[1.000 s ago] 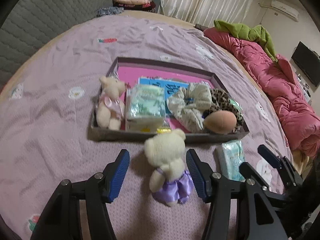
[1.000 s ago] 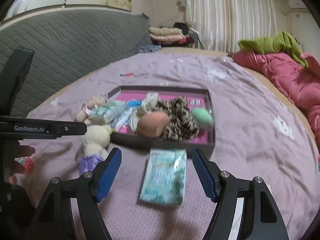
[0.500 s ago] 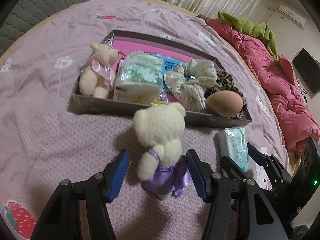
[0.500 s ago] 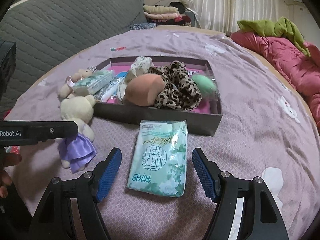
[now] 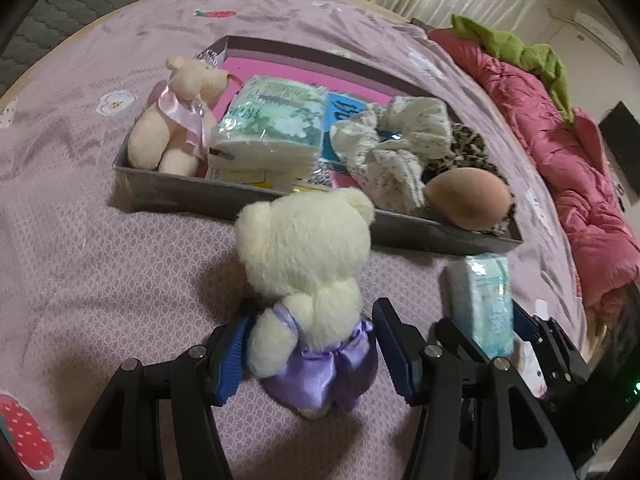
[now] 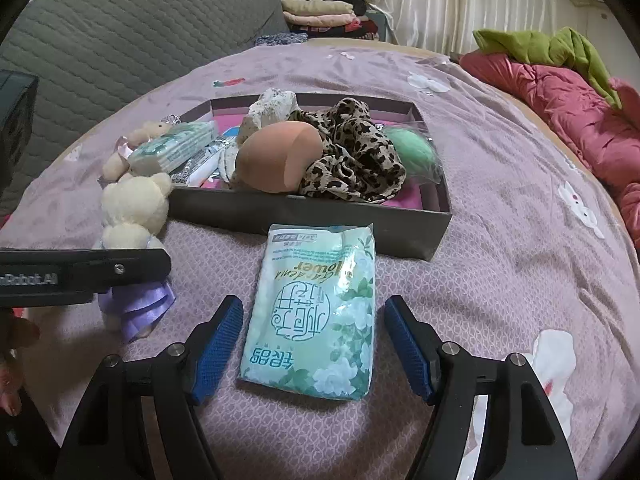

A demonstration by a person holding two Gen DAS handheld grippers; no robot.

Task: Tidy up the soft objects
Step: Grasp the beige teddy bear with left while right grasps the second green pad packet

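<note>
While the grey tray [image 6: 312, 216] sits on the purple bedspread [image 6: 500, 208], its near wall runs across the right wrist view from 9 o'clock to 3 o'clock. Bare bedspread lies beyond the tray's 3 o'clock end, short of the red quilt [image 6: 568, 108] at 2 o'clock. Inside the tray are a pink-ribboned bear [image 5: 176, 120], a tissue pack [image 5: 272, 128], a floral scrunchie [image 5: 396, 148], a leopard scrunchie [image 6: 352, 152], a tan sponge [image 6: 280, 156] and a green sponge [image 6: 412, 152].

Left gripper [image 5: 310, 356]: jaws spread wide, set to either side of the cream bear [image 5: 308, 260], which lies on the bedspread just outside the tray's near wall. The blue pad [image 5: 232, 356] at 9 o'clock appears to touch the bear's arm; the pad at 3 o'clock stands just beside the purple skirt. No squeeze is visible.

Right gripper [image 6: 314, 352]: jaws spread wide, holding nothing. The green tissue packet [image 6: 316, 312] lies flat between the pads, apart from both, its far end near the tray wall at 12 o'clock. The left gripper's body crosses this view at 9 o'clock.
</note>
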